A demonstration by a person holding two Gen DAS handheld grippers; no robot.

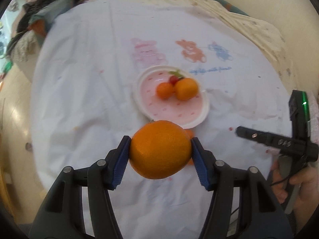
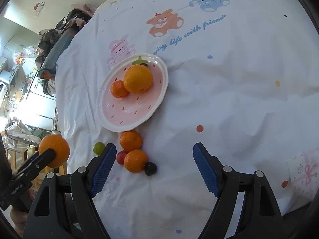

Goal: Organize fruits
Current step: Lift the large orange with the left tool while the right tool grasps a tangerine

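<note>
My left gripper [image 1: 160, 149] is shut on a large orange [image 1: 159, 149] and holds it above the sheet, just short of the pink strawberry plate [image 1: 185, 115]. The same orange shows at the left of the right wrist view [image 2: 53, 150]. The plate [image 2: 119, 117] holds a big orange [image 2: 138, 78], a small tangerine [image 2: 119, 89] and a red fruit [image 1: 173, 79]. My right gripper [image 2: 154, 167] is open and empty above the sheet. Near it lie two tangerines [image 2: 131, 140] [image 2: 135, 160], a green grape [image 2: 98, 147], a red grape [image 2: 121, 157] and a dark grape [image 2: 150, 168].
A white sheet with cartoon bears [image 2: 229, 99] covers the surface. Clothes and a bag [image 2: 57, 43] are piled at its far left edge. A pink patterned cloth [image 2: 305, 171] lies at the right edge. A beige blanket [image 1: 249, 25] lies at the back.
</note>
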